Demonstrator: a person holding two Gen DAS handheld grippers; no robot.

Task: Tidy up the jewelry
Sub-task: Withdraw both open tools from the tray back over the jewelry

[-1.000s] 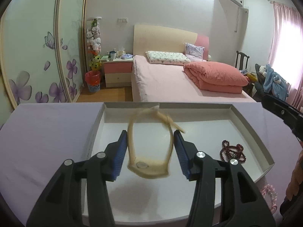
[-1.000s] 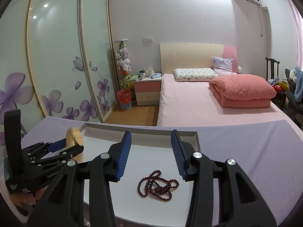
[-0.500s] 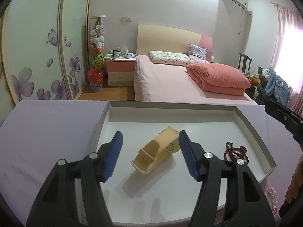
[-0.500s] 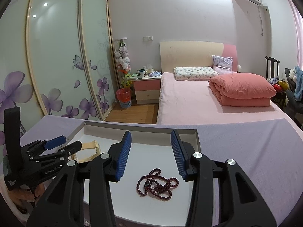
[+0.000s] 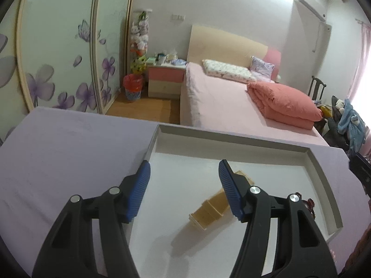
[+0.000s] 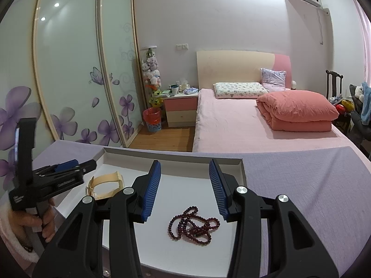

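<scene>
A cream watch strap (image 5: 211, 206) lies on the floor of the white tray (image 5: 231, 139), partly behind the right finger of my left gripper (image 5: 183, 164). That gripper hovers open over the tray's left part with nothing between its jaws. In the right wrist view the strap (image 6: 104, 185) rests just beside the left gripper (image 6: 83, 163), which a hand (image 6: 34, 224) holds. A dark red bead necklace (image 6: 193, 225) lies bunched in the tray (image 6: 174, 156). My right gripper (image 6: 185, 164) hangs open above the necklace, apart from it. The beads (image 5: 309, 205) peek out at the tray's right end.
The tray sits on a lavender cloth (image 6: 301, 180) that covers the table. Beyond the table's far edge are a pink bed (image 6: 243, 125), a nightstand (image 6: 182, 108) and sliding wardrobe doors (image 6: 69, 69). The right gripper's body (image 5: 361, 173) shows at the left wrist view's right edge.
The left gripper let go of the cream strap, which dropped flat into the tray. The gripper then shifted left and rolled a little. The right gripper and the beads have not moved.
</scene>
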